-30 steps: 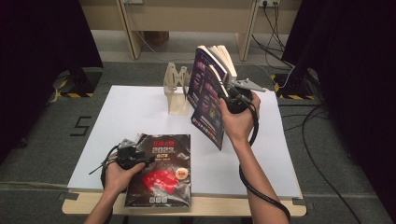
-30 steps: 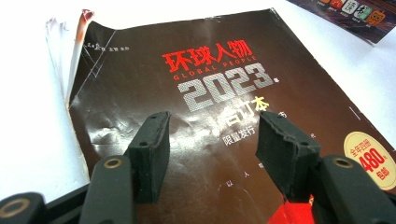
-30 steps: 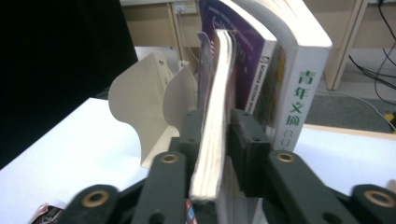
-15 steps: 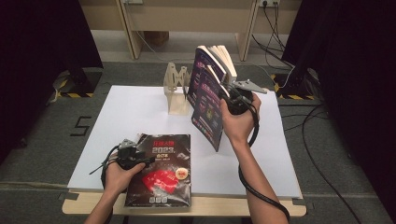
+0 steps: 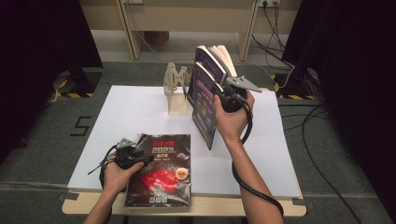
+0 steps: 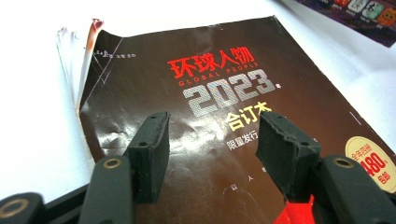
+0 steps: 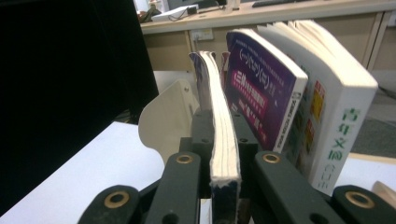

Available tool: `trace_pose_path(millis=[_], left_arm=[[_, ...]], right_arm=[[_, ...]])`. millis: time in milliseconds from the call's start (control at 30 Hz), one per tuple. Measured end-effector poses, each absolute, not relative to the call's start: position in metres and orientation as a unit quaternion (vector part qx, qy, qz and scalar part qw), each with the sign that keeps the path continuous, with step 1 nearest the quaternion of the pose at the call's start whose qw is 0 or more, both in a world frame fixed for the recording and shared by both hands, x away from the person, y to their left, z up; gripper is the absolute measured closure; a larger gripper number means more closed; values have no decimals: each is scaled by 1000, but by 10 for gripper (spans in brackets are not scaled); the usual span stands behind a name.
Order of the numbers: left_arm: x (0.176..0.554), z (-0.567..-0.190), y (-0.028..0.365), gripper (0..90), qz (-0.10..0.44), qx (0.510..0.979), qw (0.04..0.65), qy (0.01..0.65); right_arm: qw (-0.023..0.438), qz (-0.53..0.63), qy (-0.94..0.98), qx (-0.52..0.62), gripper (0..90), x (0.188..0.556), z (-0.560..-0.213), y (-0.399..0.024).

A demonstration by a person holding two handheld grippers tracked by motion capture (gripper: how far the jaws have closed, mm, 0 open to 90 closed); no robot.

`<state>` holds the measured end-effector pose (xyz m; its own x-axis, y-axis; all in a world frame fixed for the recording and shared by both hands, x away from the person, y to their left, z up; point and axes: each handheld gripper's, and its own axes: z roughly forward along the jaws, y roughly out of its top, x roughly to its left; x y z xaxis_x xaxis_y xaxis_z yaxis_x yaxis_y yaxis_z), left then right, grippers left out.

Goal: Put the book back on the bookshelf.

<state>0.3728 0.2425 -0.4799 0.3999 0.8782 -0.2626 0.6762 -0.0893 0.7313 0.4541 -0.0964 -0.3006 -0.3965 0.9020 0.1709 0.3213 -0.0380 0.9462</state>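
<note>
Two grippers: right gripper [image 7: 224, 186] just clamped purple magazine [image 7: 219, 121], left gripper [image 6: 212, 140] released over "GLOBAL PEOPLE 2023" [image 6: 219, 93]

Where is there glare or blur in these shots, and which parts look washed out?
Left gripper view: the white table is blown out, and glare streaks the glossy dark magazine. Right gripper view: the thin book in the right claw looks soft up close. High view: evenly lit, dim edges.

A thin purple magazine [image 7: 223, 140] stands on edge, pinched between the jaws of the right gripper [image 7: 223, 172], its pages bending a little. A dark, crinkled magazine [image 6: 224, 154] with red writing lies flat under the left gripper's [image 6: 215, 144] wide-apart jaws.
</note>
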Motion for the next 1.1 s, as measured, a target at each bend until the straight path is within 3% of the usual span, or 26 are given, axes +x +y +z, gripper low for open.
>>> trace_pose_path(millis=[1100], left_arm=[[373, -478, 246, 436, 129, 723, 422, 532]], right_arm=[[284, 556, 620, 475, 846, 484, -293, -73]])
